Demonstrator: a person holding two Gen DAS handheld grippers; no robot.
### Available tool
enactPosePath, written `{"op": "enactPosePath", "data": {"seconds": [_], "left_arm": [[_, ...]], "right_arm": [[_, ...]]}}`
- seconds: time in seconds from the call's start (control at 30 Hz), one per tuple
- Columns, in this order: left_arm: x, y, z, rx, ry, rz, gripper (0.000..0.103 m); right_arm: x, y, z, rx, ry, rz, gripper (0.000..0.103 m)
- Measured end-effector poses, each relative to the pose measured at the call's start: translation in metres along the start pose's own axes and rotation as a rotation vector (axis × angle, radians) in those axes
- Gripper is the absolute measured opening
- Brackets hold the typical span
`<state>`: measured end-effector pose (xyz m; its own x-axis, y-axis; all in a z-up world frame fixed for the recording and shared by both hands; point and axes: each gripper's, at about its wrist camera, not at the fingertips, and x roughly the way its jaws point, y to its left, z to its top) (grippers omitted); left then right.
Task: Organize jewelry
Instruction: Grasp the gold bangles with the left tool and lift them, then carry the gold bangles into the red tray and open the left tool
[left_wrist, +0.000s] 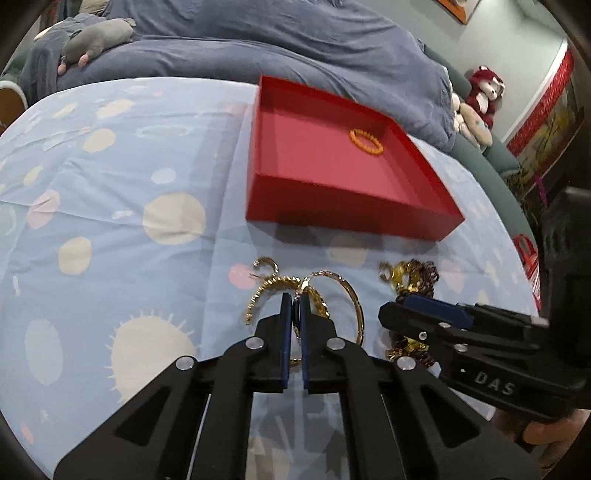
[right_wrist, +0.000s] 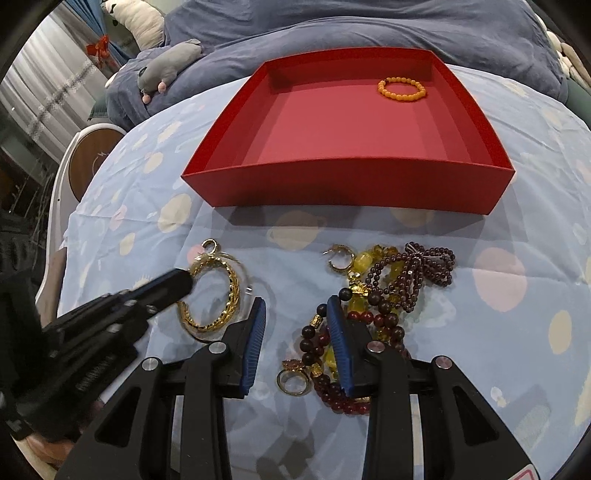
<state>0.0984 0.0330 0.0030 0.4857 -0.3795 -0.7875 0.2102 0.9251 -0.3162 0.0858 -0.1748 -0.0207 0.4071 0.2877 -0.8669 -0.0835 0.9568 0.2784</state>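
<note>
A red open box (left_wrist: 332, 206) (right_wrist: 347, 184) stands on the bedsheet, with an orange bead bracelet (left_wrist: 365, 141) (right_wrist: 402, 88) inside near its far right corner. My left gripper (left_wrist: 294, 301) (right_wrist: 186, 282) is shut on a gold bangle (left_wrist: 275, 290) (right_wrist: 221, 295), which lies among gold hoops (left_wrist: 351, 299). My right gripper (right_wrist: 297, 314) (left_wrist: 406, 301) is open just above a heap of dark red, purple and yellow bead bracelets (right_wrist: 391, 288) (left_wrist: 410, 275). A gold ring (right_wrist: 293, 380) lies between its fingers.
A small gold hoop earring (right_wrist: 341, 258) lies by the bead heap. A blue duvet (left_wrist: 295, 48) with a grey plush toy (left_wrist: 98, 38) (right_wrist: 166, 66) lies behind the box. Plush toys (left_wrist: 480, 99) sit at the far right.
</note>
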Motion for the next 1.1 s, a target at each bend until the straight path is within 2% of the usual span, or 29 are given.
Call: {"op": "enactPosePath", "data": {"seconds": [0.2, 0.33, 0.57, 0.67, 0.73, 0.8, 0.9, 1.1], "left_arm": [[-0.03, 0.015, 0.006, -0.051, -0.048, 0.006, 0.004], [-0.05, 0.027, 0.011, -0.062, -0.071, 0.044, 0.004], [-0.06, 0.043, 0.013, -0.057, -0.082, 0.093, 0.004], [-0.059, 0.049, 0.011, -0.073, -0.079, 0.095, 0.004], [-0.058, 0.051, 0.011, -0.081, -0.077, 0.095, 0.004], [-0.057, 0.052, 0.01, -0.084, -0.075, 0.094, 0.004], [-0.057, 0.052, 0.011, -0.082, -0.076, 0.089, 0.004], [-0.064, 0.035, 0.023, -0.061, -0.084, 0.047, 0.004]], "right_arm": [[0.002, 0.006, 0.002, -0.009, 0.005, 0.014, 0.033], [0.014, 0.026, 0.003, -0.05, 0.025, 0.035, 0.033], [0.034, 0.056, 0.009, -0.111, 0.044, 0.045, 0.033], [0.04, 0.064, 0.009, -0.151, 0.037, 0.015, 0.033], [0.04, 0.065, 0.01, -0.165, 0.028, -0.002, 0.025], [0.041, 0.062, 0.01, -0.17, 0.018, -0.032, 0.005], [0.036, 0.051, 0.01, -0.132, 0.012, -0.01, 0.004], [-0.011, 0.034, 0.023, -0.111, -0.078, -0.018, 0.004]]}}
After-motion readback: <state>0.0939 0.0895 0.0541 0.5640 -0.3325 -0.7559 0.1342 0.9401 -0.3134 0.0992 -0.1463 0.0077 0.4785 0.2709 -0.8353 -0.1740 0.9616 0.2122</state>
